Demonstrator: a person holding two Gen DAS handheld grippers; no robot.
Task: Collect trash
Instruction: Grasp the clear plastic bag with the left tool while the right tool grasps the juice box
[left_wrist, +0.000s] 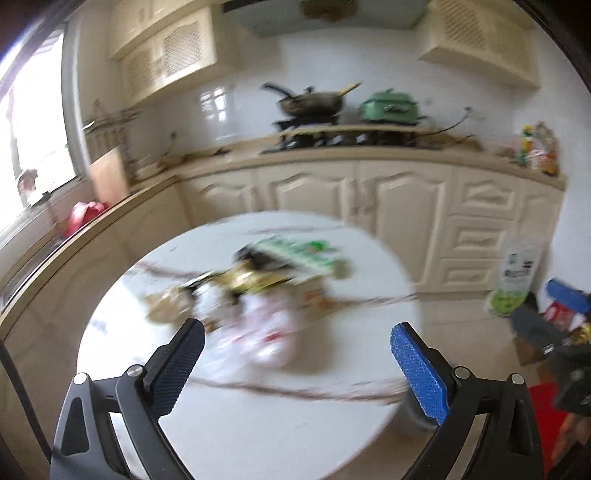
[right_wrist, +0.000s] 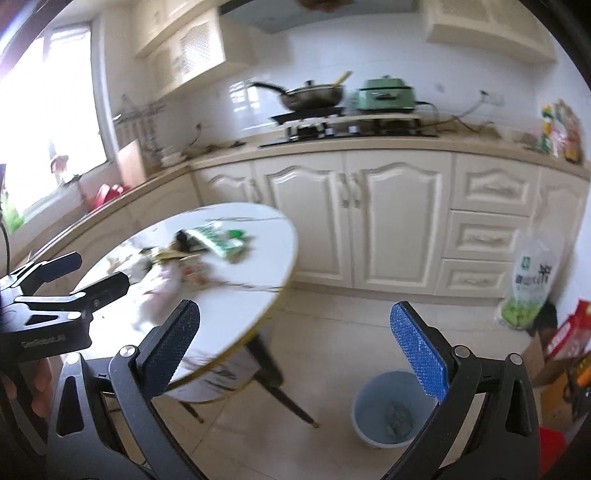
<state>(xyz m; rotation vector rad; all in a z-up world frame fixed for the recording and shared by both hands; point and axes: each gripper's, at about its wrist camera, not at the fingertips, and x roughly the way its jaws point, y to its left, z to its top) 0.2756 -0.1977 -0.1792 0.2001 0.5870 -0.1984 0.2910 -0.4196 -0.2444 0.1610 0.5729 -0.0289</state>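
The kitchen is showing in both views: cream cabinets (right_wrist: 369, 218) running under a counter (right_wrist: 406, 146), with a wok (right_wrist: 314, 96) and a green cooker (right_wrist: 386, 95) sitting on the stove. The round white table (left_wrist: 240, 424) is filling the middle of the left wrist view, while the right wrist view is catching it from the side, showing its edge and dark legs, which the left view is not showing. Only the right view is showing the blue bin (right_wrist: 388, 410) standing on the floor to the right of the table, apart from it, with some crumpled scraps lying at its bottom; its right side is hidden behind a finger.

The trash (left_wrist: 255, 295) is lying in a loose pile on the table top: a green-and-white packet (left_wrist: 306, 254), a gold wrapper (left_wrist: 247, 278) and white-and-pink crumpled bags (left_wrist: 258, 332). Motion blur is smearing all of it in both views, so the pieces are hard to tell apart and no print is readable.

A white-and-green bag (right_wrist: 528, 284) is leaning by the drawers, with red boxes (right_wrist: 572, 332) near it, cut off at the frame edge.

The left gripper (left_wrist: 297, 365) is hanging over the near side of the table with its fingers spread wide, nothing between them. The right gripper (right_wrist: 295, 350) is also spread wide and holding nothing, with the floor and the bin below it, off the table's right edge. The right view is also catching the left gripper from the side at its left edge, over the table.
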